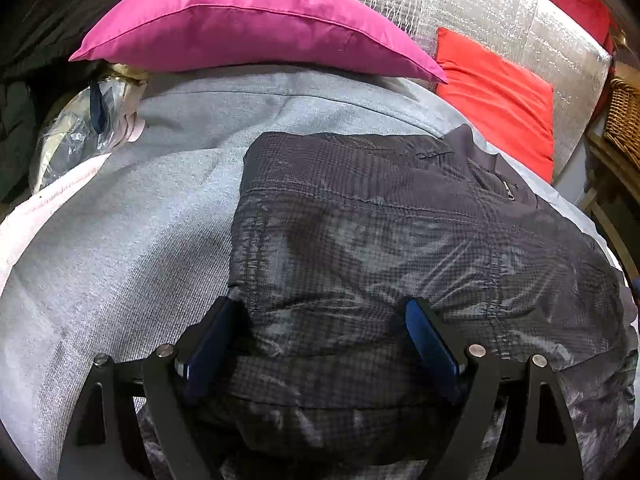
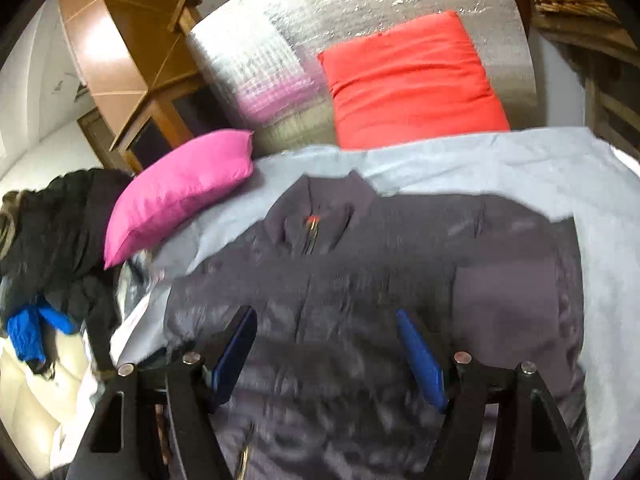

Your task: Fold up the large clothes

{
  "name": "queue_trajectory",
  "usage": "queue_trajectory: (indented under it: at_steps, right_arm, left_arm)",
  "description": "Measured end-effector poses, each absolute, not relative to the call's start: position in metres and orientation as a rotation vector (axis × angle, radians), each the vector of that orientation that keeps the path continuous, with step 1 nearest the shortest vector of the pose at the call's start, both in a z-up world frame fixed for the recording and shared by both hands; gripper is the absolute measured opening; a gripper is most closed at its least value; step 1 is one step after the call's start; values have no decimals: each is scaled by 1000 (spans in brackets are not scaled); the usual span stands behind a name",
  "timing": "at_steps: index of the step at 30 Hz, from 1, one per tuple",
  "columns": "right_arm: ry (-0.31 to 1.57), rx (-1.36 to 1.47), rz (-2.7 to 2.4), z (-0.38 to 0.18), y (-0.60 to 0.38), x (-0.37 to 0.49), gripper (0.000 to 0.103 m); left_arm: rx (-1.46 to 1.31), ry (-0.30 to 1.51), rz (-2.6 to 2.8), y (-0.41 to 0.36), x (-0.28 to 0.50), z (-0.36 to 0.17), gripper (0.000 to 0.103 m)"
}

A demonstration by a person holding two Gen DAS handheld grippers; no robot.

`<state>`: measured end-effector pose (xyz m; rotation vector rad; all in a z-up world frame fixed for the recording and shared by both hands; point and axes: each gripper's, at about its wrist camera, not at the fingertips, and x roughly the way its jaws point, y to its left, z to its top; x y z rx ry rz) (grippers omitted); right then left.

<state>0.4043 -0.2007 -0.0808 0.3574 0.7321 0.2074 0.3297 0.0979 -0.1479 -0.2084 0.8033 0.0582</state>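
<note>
Dark grey jacket [image 1: 400,240] (fine checks); magenta pillow [image 1: 256,28]

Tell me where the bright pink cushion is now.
The bright pink cushion lies at the far edge of the grey sheet, beyond the dark quilted jacket, left of the red cushion.

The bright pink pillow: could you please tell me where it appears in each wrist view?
Left wrist view: the bright pink pillow spans the top centre, above the grey blanket.
Right wrist view: it lies at mid-left, tilted, left of the dark quilted jacket.
Shared landmark: the red-orange cushion against the silver foil backing.
</note>
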Motion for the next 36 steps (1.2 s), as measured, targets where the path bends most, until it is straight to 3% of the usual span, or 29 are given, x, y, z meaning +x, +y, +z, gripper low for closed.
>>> queue_trajectory:
  at_steps: [5,16,26,36]
  right_arm:
    - [878,353,101,-137,-219,432,76]
    - [859,286,78,-128,-209,415,76]
    - [814,484,180,-126,-223,347,76]
    - [771,558,203,-108,-244,353,76]
  left_arm:
    - [-206,803,58,97,330,-148,87]
    - [-205,805,61,97,330,-149,87]
    - [-176,821,79,93,333,-148,88]
    - [-96,767,12,45,311,-94,89]
